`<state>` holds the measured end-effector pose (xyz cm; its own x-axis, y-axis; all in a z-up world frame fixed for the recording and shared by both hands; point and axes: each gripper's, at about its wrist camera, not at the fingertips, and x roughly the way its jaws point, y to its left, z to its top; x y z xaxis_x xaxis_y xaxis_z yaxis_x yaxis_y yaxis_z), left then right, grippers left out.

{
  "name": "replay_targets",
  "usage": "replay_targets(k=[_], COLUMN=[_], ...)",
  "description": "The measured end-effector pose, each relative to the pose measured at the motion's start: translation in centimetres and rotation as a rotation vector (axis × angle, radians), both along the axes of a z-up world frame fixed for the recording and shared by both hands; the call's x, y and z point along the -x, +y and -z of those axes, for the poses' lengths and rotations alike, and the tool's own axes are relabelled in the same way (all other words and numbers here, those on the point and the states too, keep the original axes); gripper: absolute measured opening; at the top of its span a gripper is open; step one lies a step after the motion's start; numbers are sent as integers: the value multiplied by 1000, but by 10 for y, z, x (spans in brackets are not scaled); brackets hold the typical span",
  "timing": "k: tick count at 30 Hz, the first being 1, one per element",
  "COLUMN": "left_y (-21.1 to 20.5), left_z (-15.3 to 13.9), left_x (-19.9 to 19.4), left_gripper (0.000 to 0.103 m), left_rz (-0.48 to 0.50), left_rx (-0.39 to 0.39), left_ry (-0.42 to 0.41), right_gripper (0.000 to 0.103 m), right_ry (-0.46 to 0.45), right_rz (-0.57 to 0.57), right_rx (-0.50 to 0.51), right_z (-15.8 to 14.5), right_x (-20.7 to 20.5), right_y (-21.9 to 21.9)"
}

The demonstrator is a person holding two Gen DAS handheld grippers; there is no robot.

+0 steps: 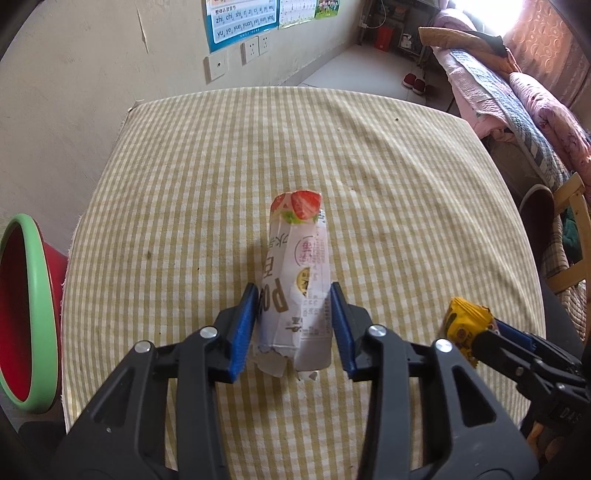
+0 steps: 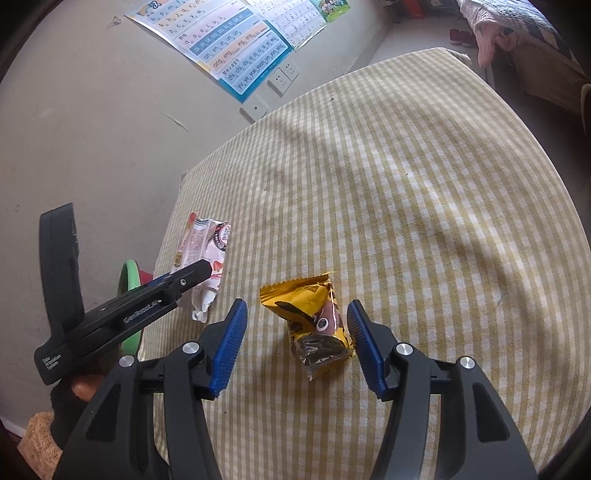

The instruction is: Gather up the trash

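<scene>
Two pieces of trash sit above the checked tablecloth [image 1: 369, 166]: the left gripper [image 1: 293, 314] clamps the white strawberry wrapper [image 1: 295, 266], while the right gripper [image 2: 295, 339] stands apart around the yellow wrapper [image 2: 314, 317].

We see a table under a yellow-and-white checked cloth [image 1: 369, 177] set against a beige wall [image 1: 92, 92]; pinyin posters [image 1: 240, 18] and white sockets [image 1: 255, 48] hang above it; beyond lie a pale floor [image 1: 351, 70], red slippers [image 1: 413, 83], a bed heaped with quilts [image 1: 517, 103]; sunlight glows through orange curtains [image 1: 535, 37].
</scene>
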<state>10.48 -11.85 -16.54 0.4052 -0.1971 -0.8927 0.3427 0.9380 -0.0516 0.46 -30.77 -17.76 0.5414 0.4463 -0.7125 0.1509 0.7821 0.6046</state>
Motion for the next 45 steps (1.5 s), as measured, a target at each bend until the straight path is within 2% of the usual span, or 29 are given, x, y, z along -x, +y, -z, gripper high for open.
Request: replay_targets(k=[3, 7, 10, 15, 20, 25, 35, 38, 39, 40, 41, 42, 45], left_y=[4, 12, 23, 36, 51, 68, 103, 109, 112, 112, 113, 114, 116], left_z=[-4, -8, -14, -35, -57, -68, -66, -65, -64, -64, -64, -63, -60], left_x=[10, 22, 32, 46, 56, 62, 62, 62, 61, 62, 62, 62, 61], left_gripper=[38, 38, 38, 38, 38, 38, 38, 38, 38, 38, 38, 38, 38], left_rz=[-12, -23, -39, -40, -43, -59, -126, -139, -143, -144, -146, -148, -153], left_rx=[19, 32, 35, 36, 39, 40, 103, 116, 122, 125, 127, 130, 135], left_ry=[-8, -16, -27, -88, -163, -215, -215, -212, -210, -210, -209, -208, -200], right_gripper=[52, 36, 27, 20, 20, 18, 18, 20, 24, 37, 43, 55, 64], right_ry=[10, 5, 1, -47, -66, -79, -80, -62, -64, -69, -78, -85, -58], right_rz=[-1, -10, -8, 2, -7, -44, -73, -72, -62, -52, -33, -14, 13], right_rx=[5, 23, 39, 84, 130, 173, 194, 201, 217, 228, 243, 262, 297], right_z=[4, 6, 7, -3, -10, -20, -40, -42, -43, -45, -47, -49, -45], right_x=[-2, -4, -5, -2, 0, 2, 12, 13, 14, 16, 18, 20, 19], right_y=[0, 4, 6, 6, 14, 33, 61, 62, 62, 61, 59, 57, 48])
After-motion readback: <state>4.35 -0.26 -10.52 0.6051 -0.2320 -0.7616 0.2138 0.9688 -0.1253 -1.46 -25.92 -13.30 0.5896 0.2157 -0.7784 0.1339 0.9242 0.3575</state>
